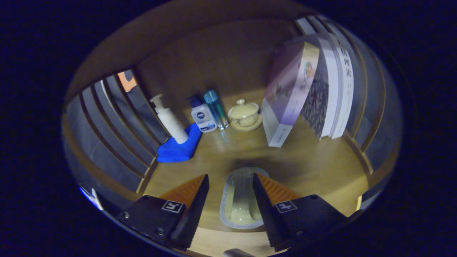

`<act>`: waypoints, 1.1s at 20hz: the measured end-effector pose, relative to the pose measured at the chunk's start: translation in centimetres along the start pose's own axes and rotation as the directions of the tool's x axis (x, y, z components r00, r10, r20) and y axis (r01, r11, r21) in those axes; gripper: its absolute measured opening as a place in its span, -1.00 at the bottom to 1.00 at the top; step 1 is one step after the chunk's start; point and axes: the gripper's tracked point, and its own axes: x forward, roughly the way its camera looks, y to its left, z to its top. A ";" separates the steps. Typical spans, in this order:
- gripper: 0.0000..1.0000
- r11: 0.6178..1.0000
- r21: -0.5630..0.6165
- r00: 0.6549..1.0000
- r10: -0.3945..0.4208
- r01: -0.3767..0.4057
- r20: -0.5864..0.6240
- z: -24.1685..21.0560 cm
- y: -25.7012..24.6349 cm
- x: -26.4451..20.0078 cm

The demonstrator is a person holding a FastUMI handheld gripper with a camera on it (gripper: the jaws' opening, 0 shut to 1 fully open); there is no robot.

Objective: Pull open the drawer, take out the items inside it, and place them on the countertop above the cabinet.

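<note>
A pale cream cup (240, 200) with a grey rim stands on the wooden countertop (314, 160), between my two fingers. My gripper (230, 175) is open. A strip of bare wood shows between the left finger and the cup, while the right finger's inner edge runs along the cup's side. Beyond the fingers, at the back of the countertop, stand a white pump bottle (170, 121) on a blue cloth (178, 150), a small white bottle with a dark blue cap (202, 117), a clear bottle with a blue cap (216, 109) and a lidded cream tea bowl on a saucer (245, 115).
Several books (303, 92) lean together to the right of the tea bowl. Slatted wooden side walls (107, 121) close the countertop on the left and right, and a wooden back panel (214, 57) stands behind the bottles.
</note>
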 end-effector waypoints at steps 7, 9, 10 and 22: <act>1.00 0.997 -0.075 0.966 0.035 -0.016 0.256 1.0 3.0 -9.1; 0.99 0.991 -0.133 0.949 0.041 0.001 0.311 0.8 4.1 -12.2; 0.99 0.990 -0.143 0.938 0.047 0.003 0.345 0.7 4.7 -13.9; 0.99 0.985 -0.172 0.853 0.081 0.010 0.515 -11.5 5.5 -27.0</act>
